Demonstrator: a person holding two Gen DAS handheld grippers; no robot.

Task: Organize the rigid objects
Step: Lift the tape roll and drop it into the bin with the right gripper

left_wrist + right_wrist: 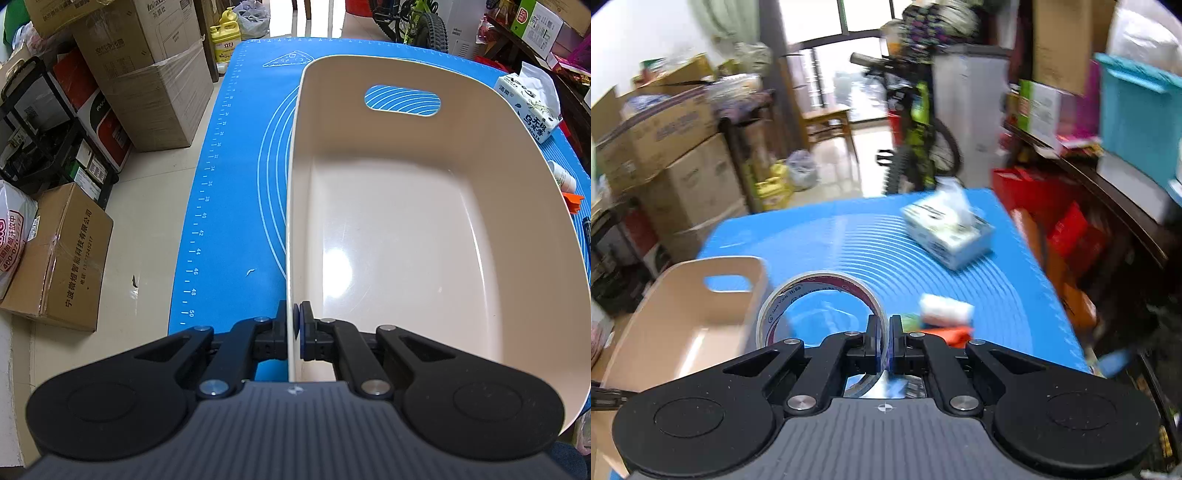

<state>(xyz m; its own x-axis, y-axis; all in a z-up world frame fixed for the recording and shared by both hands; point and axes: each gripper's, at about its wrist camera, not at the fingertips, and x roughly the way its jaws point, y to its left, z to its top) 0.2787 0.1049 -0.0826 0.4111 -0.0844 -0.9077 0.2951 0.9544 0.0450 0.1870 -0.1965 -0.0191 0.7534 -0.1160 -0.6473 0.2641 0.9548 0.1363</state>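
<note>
One roll of clear tape (822, 310) is pinched by its wall in the right gripper (885, 345), lifted over the blue mat (849, 236) just right of the beige bin (683, 321). Left gripper (294, 332) is clamped on the bin's near rim. Looks like the carry step; next it needs swinging left over the bin, then letting go. Only the left view shows the bin's bare floor; only the right shows the tape.

Blue mat (236, 206) under beige basket (480, 155), tissue box (532, 107), white bottle (563, 177), orange piece (574, 203).
</note>
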